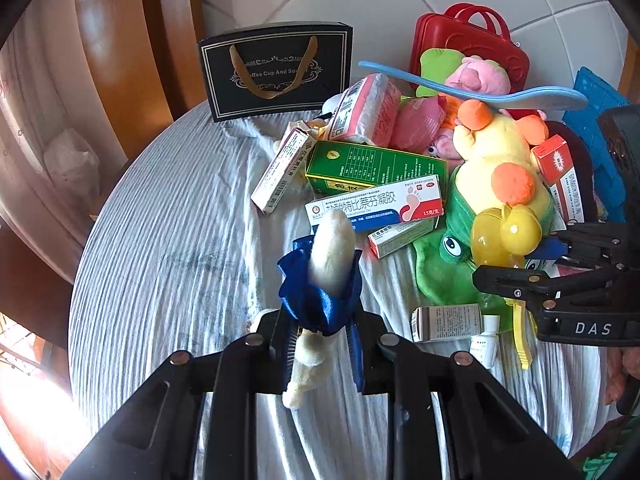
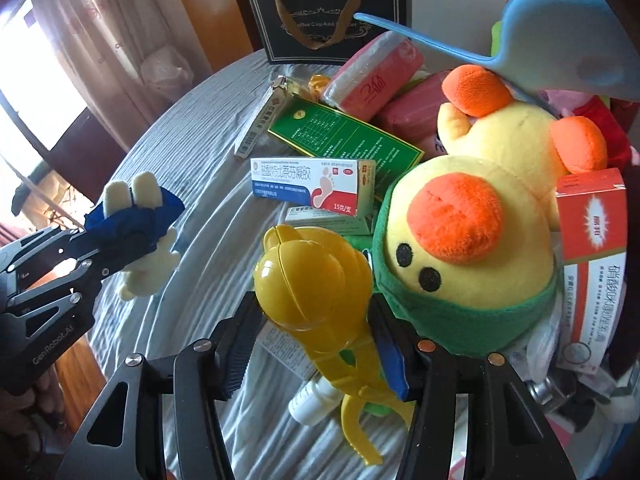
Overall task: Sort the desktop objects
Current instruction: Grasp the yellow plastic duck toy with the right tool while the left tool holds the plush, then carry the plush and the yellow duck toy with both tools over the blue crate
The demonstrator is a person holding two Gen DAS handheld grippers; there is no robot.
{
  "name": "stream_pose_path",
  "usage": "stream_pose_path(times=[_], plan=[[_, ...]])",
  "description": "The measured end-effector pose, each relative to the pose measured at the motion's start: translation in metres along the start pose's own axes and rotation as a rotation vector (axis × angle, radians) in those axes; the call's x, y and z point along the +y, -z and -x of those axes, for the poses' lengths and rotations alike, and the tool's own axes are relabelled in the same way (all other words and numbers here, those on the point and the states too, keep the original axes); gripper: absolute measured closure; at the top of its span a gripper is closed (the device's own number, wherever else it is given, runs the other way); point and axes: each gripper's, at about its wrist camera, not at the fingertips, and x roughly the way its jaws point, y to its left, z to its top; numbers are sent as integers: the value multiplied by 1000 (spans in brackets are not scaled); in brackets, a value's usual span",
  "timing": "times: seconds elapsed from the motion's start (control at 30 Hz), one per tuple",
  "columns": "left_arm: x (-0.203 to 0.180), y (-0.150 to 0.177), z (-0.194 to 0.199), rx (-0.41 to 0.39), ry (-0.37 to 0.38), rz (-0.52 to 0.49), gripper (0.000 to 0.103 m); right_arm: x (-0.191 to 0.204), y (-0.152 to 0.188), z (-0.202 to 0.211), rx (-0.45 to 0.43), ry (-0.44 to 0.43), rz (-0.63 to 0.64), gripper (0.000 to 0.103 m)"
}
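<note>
Held off the cloth at the near left of the pile: small cream plush toy in blue satin (image 1: 320, 276), pinched at the waist by the clenched left gripper (image 1: 322, 334), head and legs dangling free either side. Slippery fabric, narrow hold — likely to slide out or swing loose if jerked. To its right, yellow plastic ball clamp (image 2: 312, 280) sitting between the fingers of the right gripper (image 2: 316, 344), pads pressing its neck above the scissor handles, so grasped. Rounded hard shell, so liable to pivot or pop free; handles could snag on the white bottle (image 2: 314, 400) lying just beneath.

Crowding close on the right: big yellow duck plush (image 2: 464, 248) in green wrap, touching or nearly touching the clamp, easily dragged along. Behind, a heap of medicine boxes — foot-cream box (image 2: 312, 186), green box (image 2: 344, 140), red-and-white box (image 2: 596, 264) leaning on the duck — prone to toppling if the duck shifts. Blue scoop (image 2: 560, 40) balanced on top, could slide off. Far back, black gift bag (image 1: 276, 70); striped tablecloth (image 1: 160, 240) bare on the left, wrinkled enough to catch corners.
</note>
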Motion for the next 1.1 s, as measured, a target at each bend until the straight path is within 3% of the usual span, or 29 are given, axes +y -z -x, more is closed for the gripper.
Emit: stream_pose_path(times=[0.63,1.1], plan=[[-37,-14,29,-42,13,-61,81,-14,19,69,-100,-14,-47,50],[-80,-35,70,-103,30,-108,81,-25,31,139,-175,-34,-50,50]])
